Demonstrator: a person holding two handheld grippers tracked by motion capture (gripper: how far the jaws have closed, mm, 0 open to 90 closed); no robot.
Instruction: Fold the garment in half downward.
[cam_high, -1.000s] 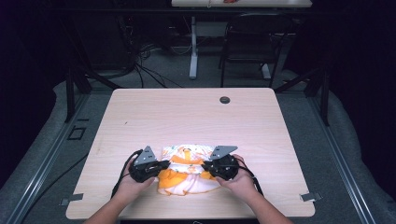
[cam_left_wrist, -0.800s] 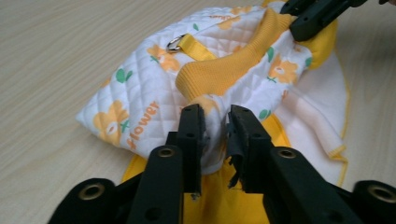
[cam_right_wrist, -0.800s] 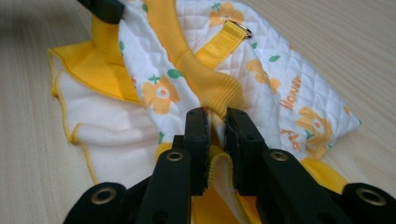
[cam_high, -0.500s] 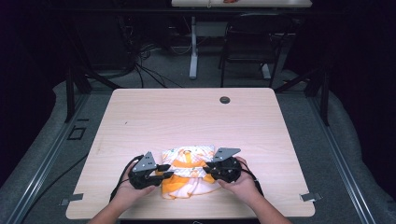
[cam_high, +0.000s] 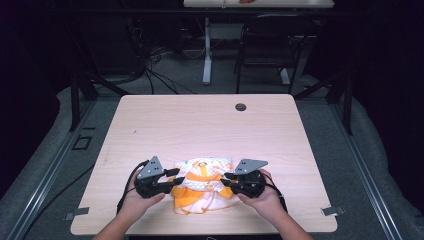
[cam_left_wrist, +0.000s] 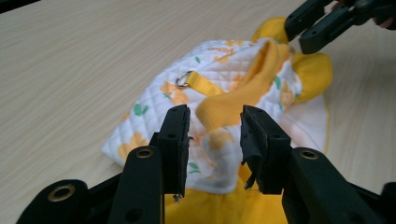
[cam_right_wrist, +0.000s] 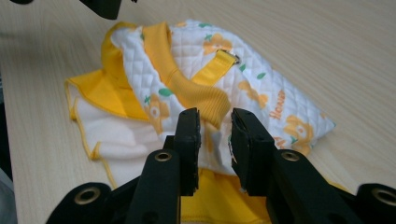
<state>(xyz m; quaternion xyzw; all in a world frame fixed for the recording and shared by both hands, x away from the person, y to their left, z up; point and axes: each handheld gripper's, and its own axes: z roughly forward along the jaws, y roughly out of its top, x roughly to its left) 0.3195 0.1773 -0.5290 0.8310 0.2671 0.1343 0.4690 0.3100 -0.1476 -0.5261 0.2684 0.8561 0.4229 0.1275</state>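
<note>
At the near edge of the pale wooden table (cam_high: 150, 130), the left gripper (cam_high: 172, 179) sits at the left side of the garment, held in a hand whose forearm is cut off by the bottom of the high view. Its jaws have just been opening and now stand spread, with the end of a yellow ribbed band (cam_left_wrist: 219, 109) lying between them, the pads not pressing it. The small quilted garment (cam_high: 202, 182), white with orange flowers and yellow trim, lies crumpled between the two grippers; a metal ring (cam_left_wrist: 182, 80) sits on a yellow strap across its top. Its underside and how it is folded stay hidden. The right gripper (cam_high: 226, 180) faces it from the right side, its jaws likewise just opening and apart, cloth between them but not pinched. Orange lettering on the quilting is too small to read.
</note>
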